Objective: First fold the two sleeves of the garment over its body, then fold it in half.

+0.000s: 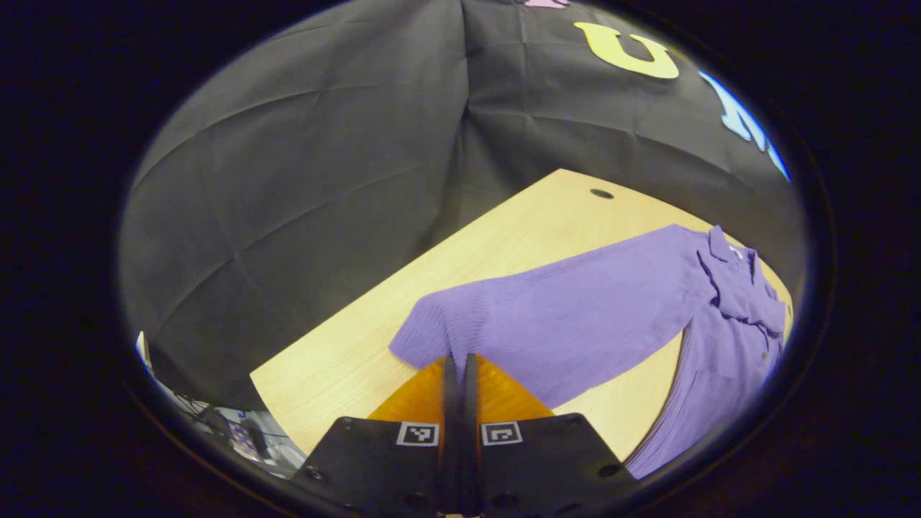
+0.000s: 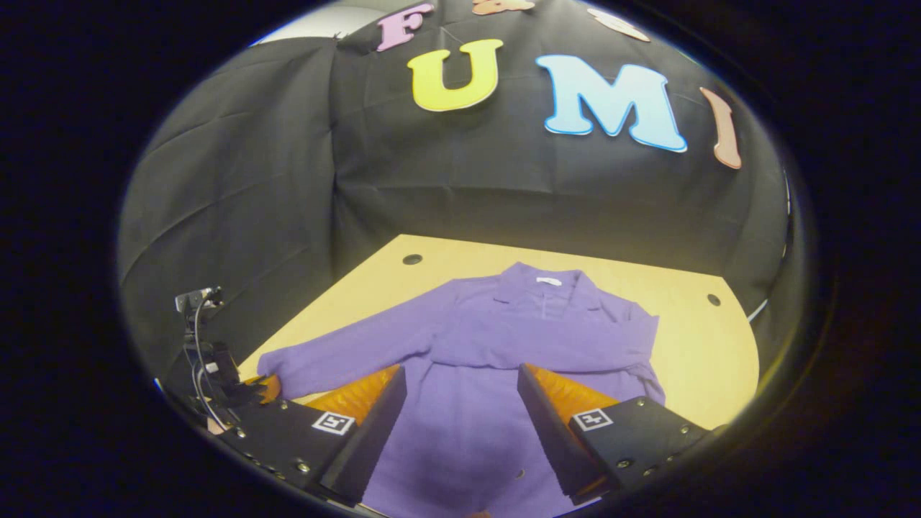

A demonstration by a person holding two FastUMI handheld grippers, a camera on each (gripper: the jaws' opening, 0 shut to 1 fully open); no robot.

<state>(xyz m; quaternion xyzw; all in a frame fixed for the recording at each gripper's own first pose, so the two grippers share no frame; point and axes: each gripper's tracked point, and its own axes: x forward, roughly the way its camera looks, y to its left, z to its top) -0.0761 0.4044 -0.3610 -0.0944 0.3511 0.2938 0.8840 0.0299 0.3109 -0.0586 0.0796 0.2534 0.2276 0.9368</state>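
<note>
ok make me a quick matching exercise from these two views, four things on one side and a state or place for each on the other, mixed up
Things:
1. left gripper
2. right gripper
3. one sleeve
4. other sleeve

States or places:
A. folded across the garment's chest
B. stretched out flat on the table, cuff at the fingers of a gripper
C. fingers together
D. fingers wide apart above the garment's body

Pairs: 1-C, 2-D, 3-B, 4-A

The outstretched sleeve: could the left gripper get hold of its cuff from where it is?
Probably yes. The left gripper sits right at the cuff of the sleeve, nothing between them, though its fingers look closed.
</note>
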